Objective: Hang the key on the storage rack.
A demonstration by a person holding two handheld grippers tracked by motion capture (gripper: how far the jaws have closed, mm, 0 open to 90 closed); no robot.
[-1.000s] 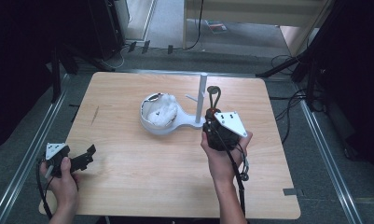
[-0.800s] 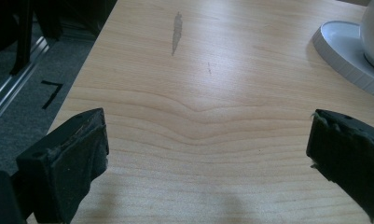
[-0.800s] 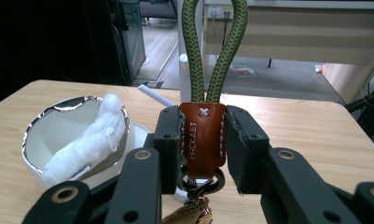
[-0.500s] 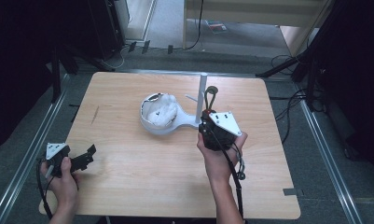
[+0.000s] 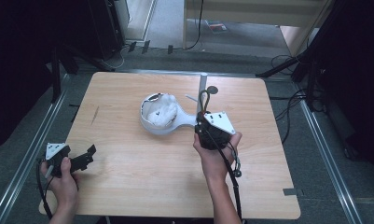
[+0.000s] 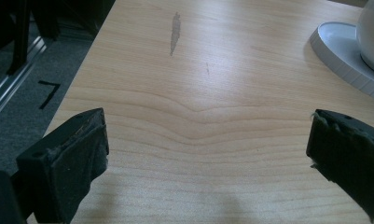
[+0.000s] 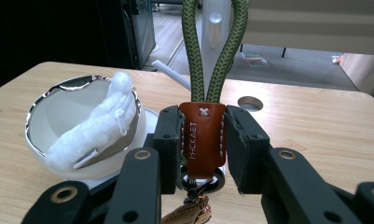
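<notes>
Brown leather tab of the keychain point(image 7: 202, 140) sits clamped in my right gripper point(image 7: 203, 140), green cord loop up at twelve o'clock. I'd keep that squeeze steady and clear the white bowl point(image 7: 77, 135) at ten. Left gripper point(image 6: 208, 154) rests wide open.

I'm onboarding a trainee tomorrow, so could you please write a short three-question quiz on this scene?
1. True or false: the left gripper holds something.
2. What does the right gripper clamp? A) green rope loop B) brown leather tab C) white bowl
3. What lies inside the white bowl?

Key: 1. False, its jaws stand open over the bare table. 2. B, the brown leather tab below the green rope loop. 3. A white fluffy item.
</notes>
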